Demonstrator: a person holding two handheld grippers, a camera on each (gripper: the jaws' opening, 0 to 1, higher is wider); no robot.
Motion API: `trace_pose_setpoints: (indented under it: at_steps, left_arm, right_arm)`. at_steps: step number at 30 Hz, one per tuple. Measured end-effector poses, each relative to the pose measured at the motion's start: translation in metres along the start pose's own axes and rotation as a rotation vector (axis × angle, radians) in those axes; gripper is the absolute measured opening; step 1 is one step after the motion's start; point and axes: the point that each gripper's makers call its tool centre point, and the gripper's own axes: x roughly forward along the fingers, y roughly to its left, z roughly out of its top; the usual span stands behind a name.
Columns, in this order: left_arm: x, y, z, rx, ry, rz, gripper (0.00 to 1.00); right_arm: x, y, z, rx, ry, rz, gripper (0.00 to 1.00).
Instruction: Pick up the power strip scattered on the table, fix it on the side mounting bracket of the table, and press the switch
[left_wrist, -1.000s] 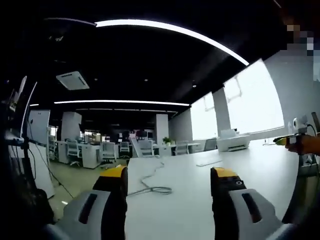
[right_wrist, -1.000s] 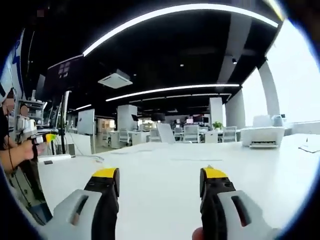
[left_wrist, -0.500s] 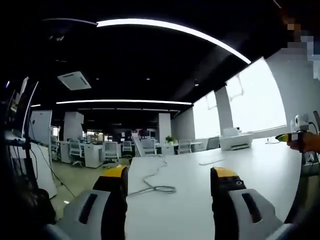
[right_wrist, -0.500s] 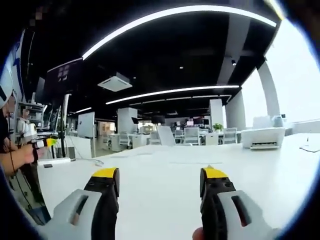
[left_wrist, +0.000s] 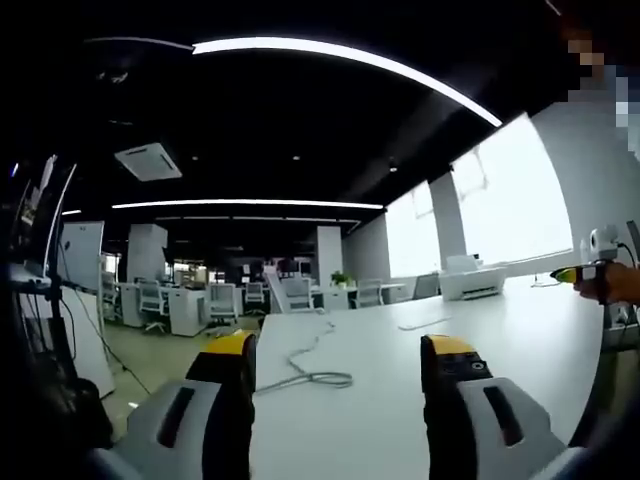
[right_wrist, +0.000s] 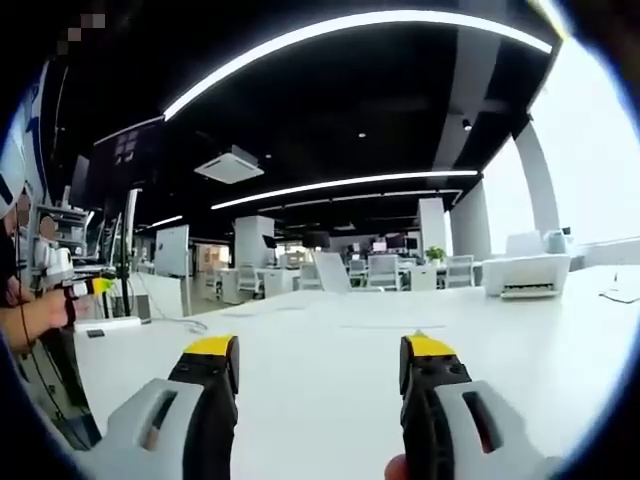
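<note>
My left gripper (left_wrist: 340, 352) stands open over a white table (left_wrist: 380, 420), nothing between its yellow-tipped jaws. A grey cable (left_wrist: 312, 377) lies coiled on the table just beyond the left jaw. Further off lies a flat white elongated item (left_wrist: 420, 324), too small to identify. My right gripper (right_wrist: 320, 352) is also open and empty above the table (right_wrist: 320, 400). At the table's left edge in the right gripper view rests a white bar (right_wrist: 106, 323) with a thin cable, possibly the power strip. No mounting bracket can be made out.
A white printer (left_wrist: 470, 284) (right_wrist: 525, 274) sits at the far end of the table. A person's hand holds the other gripper at the right edge (left_wrist: 590, 280) and left edge (right_wrist: 70, 295) of the views. Office desks and chairs (right_wrist: 380, 268) stand behind.
Both views have shifted very slightly with the hands. The jaws and the things on the table stay as they were.
</note>
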Motion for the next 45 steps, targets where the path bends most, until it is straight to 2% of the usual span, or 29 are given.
trace_pose_setpoints:
  at_steps: [10, 15, 22, 36, 45]
  left_arm:
    - [0.003, 0.0, -0.007, -0.003, 0.018, 0.008, 0.7]
    - [-0.001, -0.003, 0.0, 0.003, 0.004, 0.012, 0.7]
    - [-0.006, 0.003, -0.001, -0.009, 0.001, 0.025, 0.7]
    - [-0.007, 0.005, 0.006, -0.001, -0.009, 0.035, 0.69]
    - [-0.005, 0.0, 0.016, 0.003, -0.032, 0.015, 0.69]
  right_arm:
    - [0.001, 0.004, -0.001, 0.009, -0.002, 0.007, 0.61]
    - [0.004, 0.004, -0.006, 0.016, 0.007, 0.018, 0.61]
    - [0.006, 0.007, 0.0, 0.015, -0.006, 0.023, 0.6]
    - [0.011, 0.001, -0.002, 0.034, 0.0, 0.023, 0.6]
    - [0.009, 0.006, 0.003, 0.04, -0.011, 0.024, 0.6]
